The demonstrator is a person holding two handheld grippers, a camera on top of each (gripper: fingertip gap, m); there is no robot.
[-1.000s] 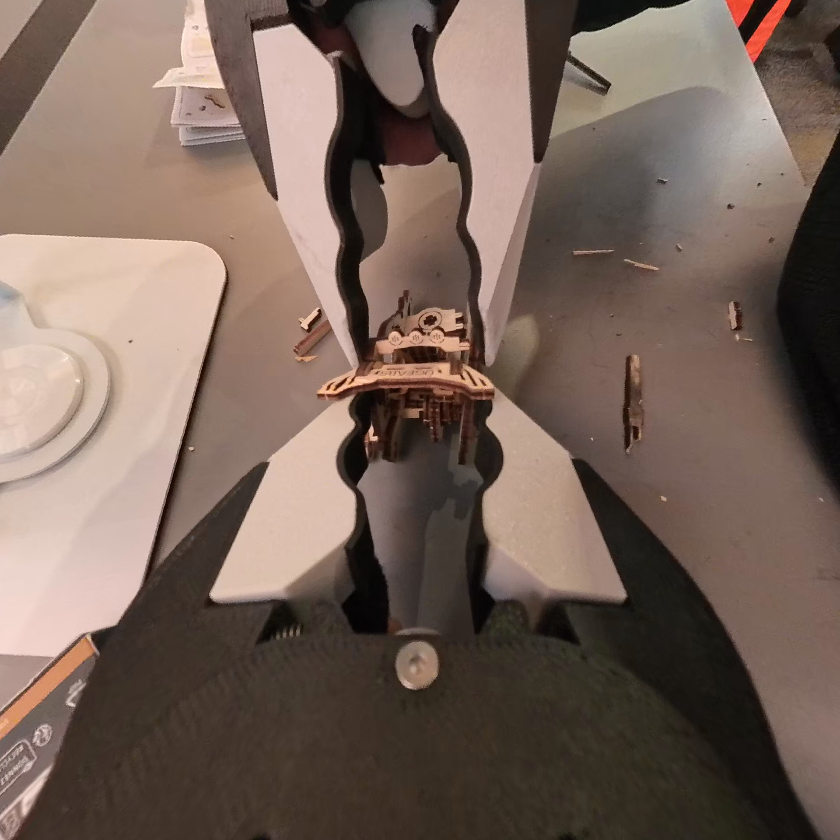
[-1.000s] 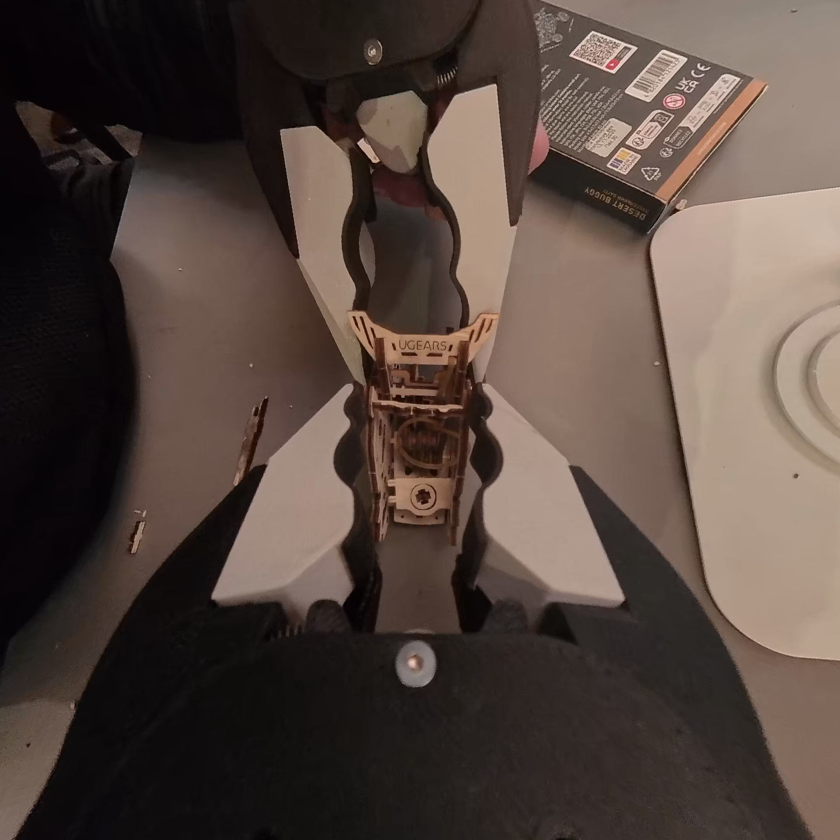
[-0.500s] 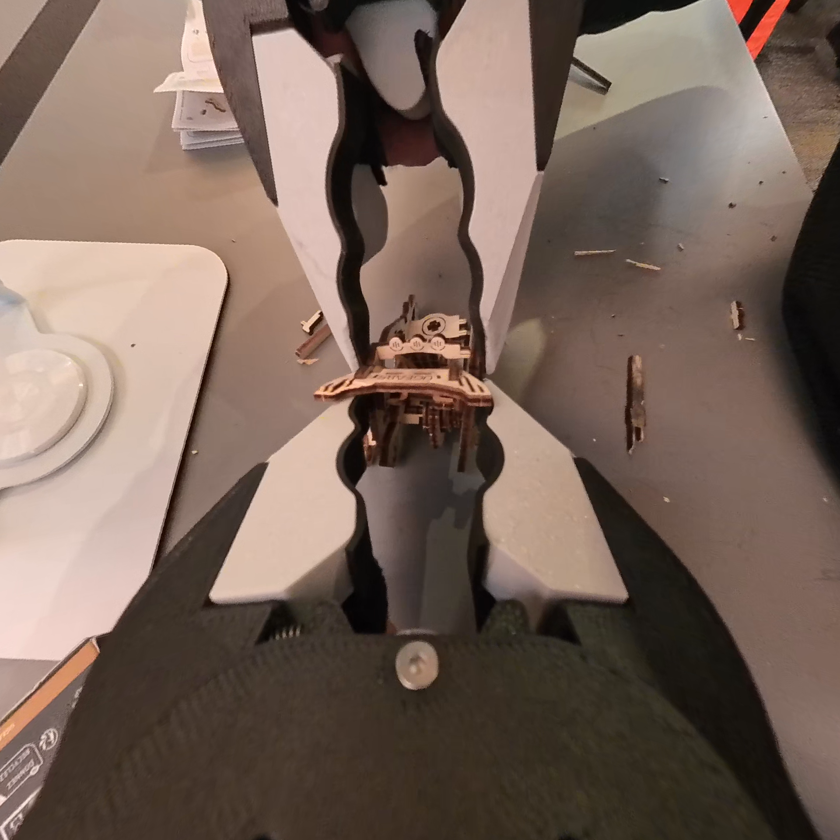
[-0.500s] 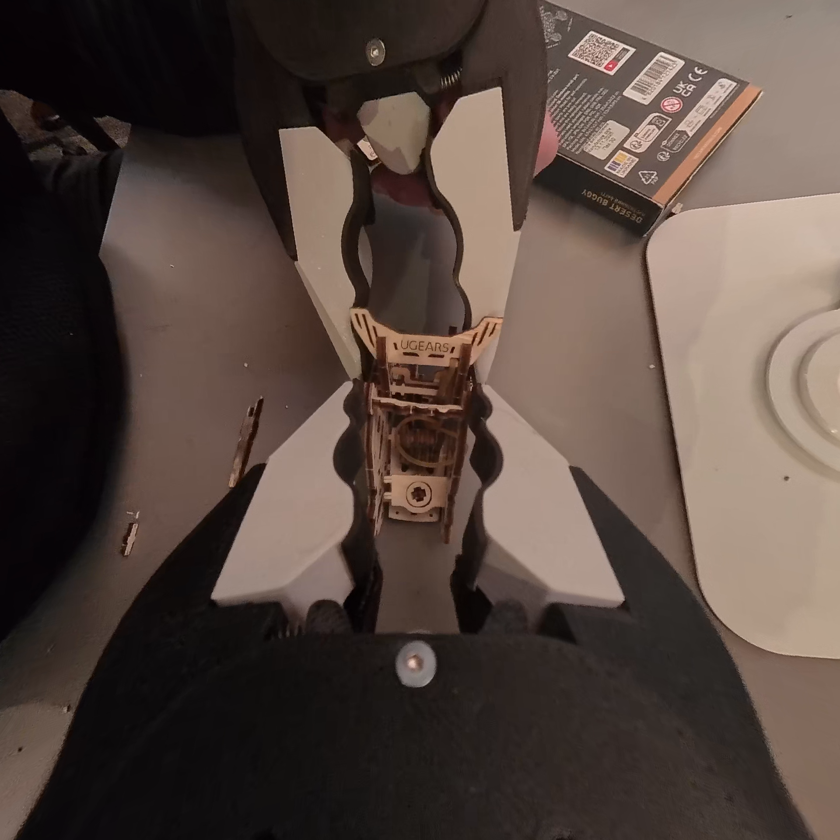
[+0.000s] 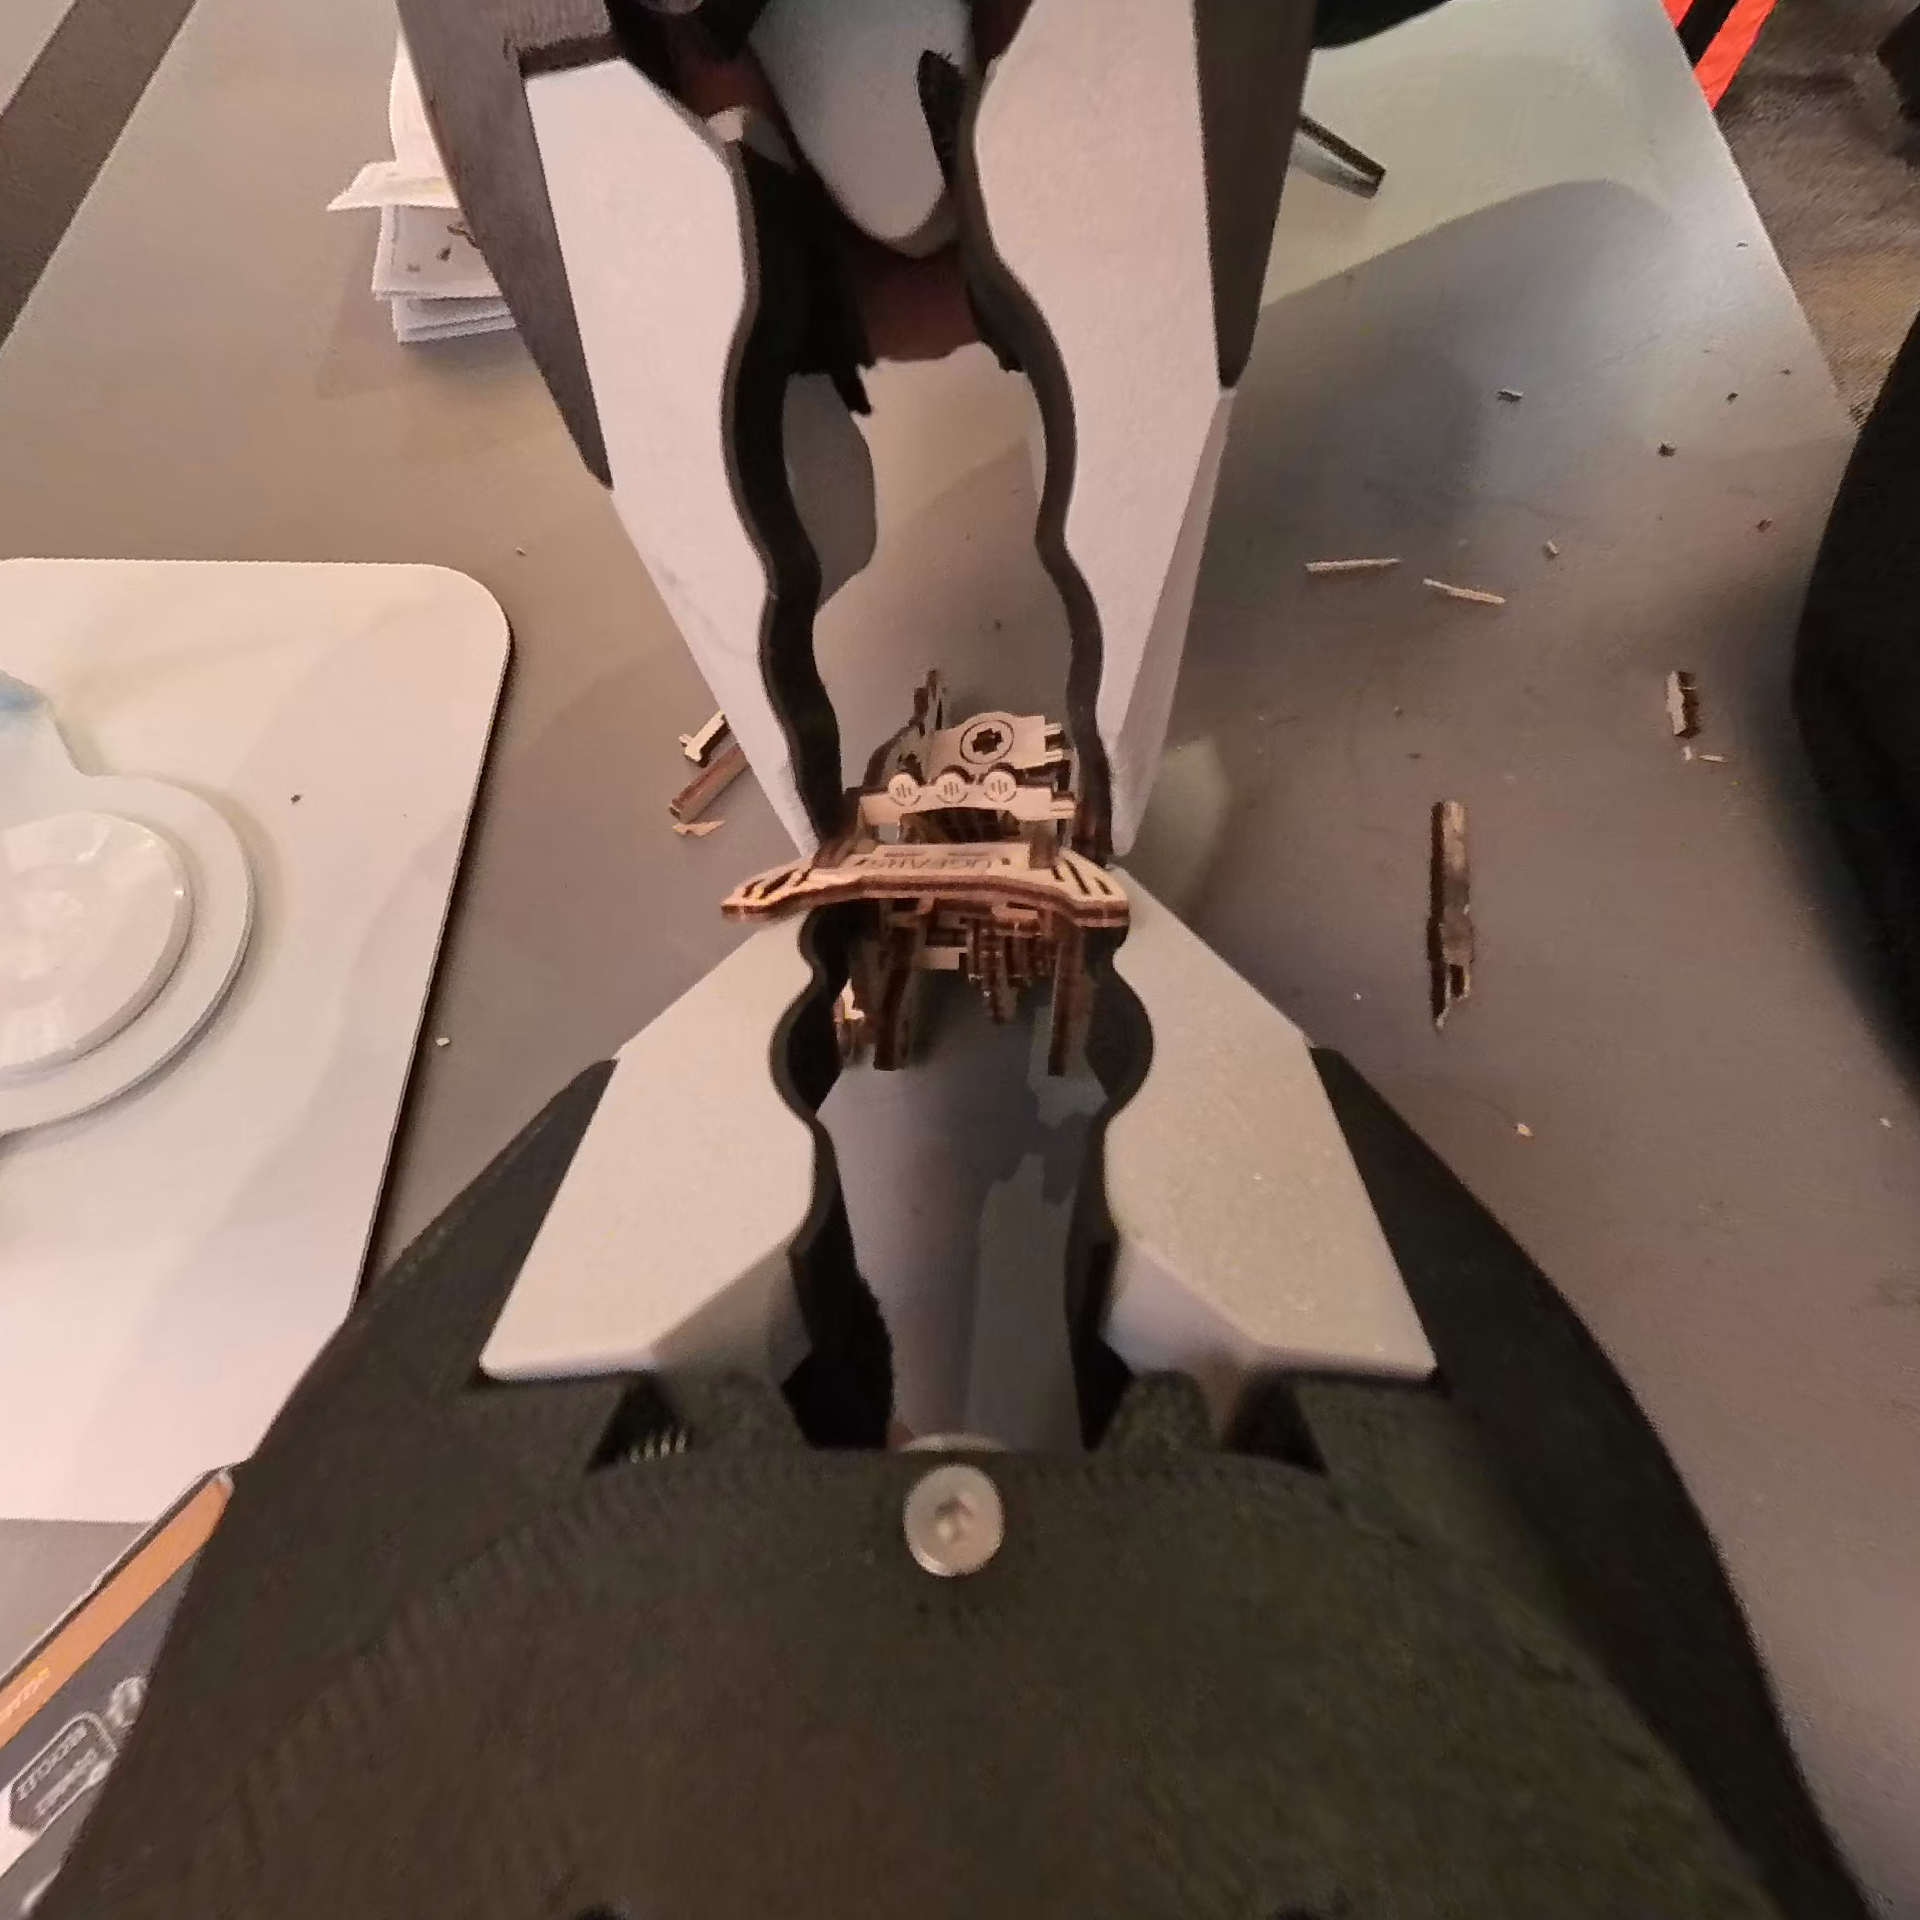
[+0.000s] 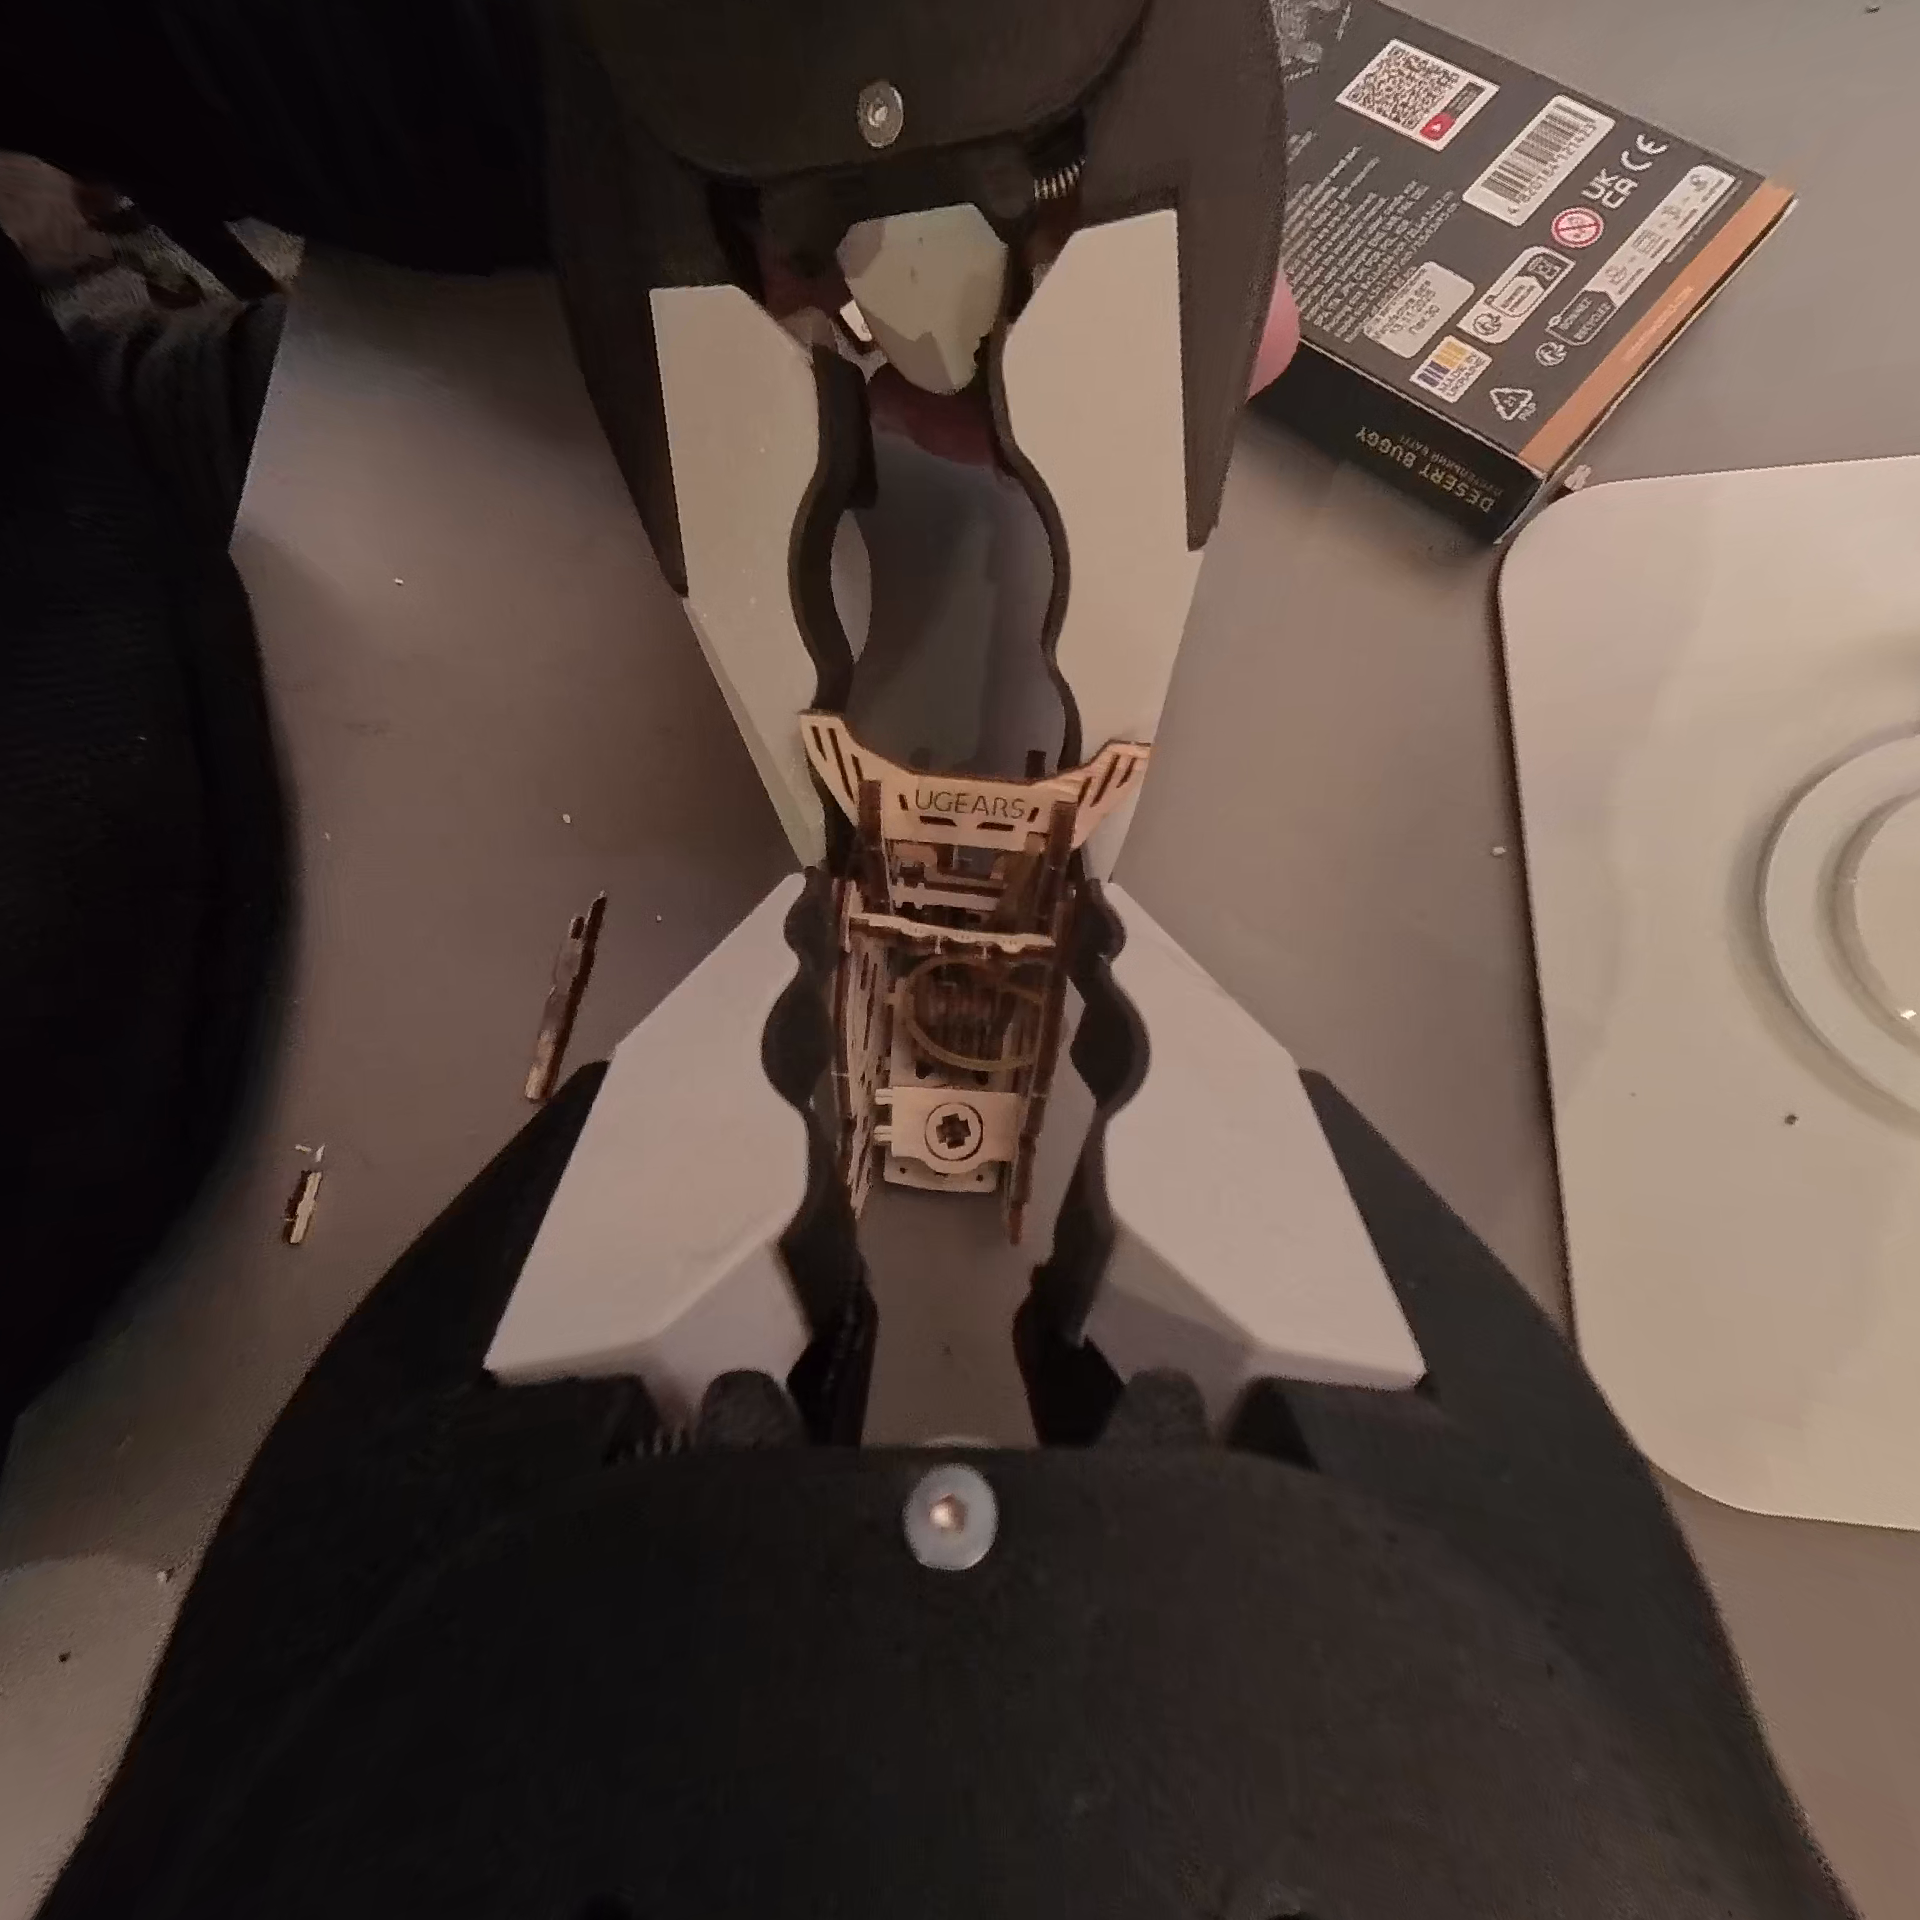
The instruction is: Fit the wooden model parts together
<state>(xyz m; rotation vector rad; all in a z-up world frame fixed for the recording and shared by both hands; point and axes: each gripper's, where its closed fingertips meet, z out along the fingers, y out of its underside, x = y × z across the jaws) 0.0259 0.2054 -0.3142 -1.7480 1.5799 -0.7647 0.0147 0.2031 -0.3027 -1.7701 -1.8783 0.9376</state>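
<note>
Above the grey surface [image 5: 1351,727], the pale laser-cut wooden model chassis [image 6: 951,997] hangs between both tongs, its long axis running from the right tongs [image 6: 951,894], clamped along its body, to the left tongs [image 5: 961,935], pinching its winged end.

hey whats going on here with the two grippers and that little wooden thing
A person is working two hand-held grippers nose to nose over a grey table. Between them sits a small, partly built wooden model. The right gripper has its fingers closed along the model's sides, and the left gripper meets it from the opposite end, at the model's wide curved plate. Loose wooden scraps, a white mat and the dark kit box lie around them.
</note>
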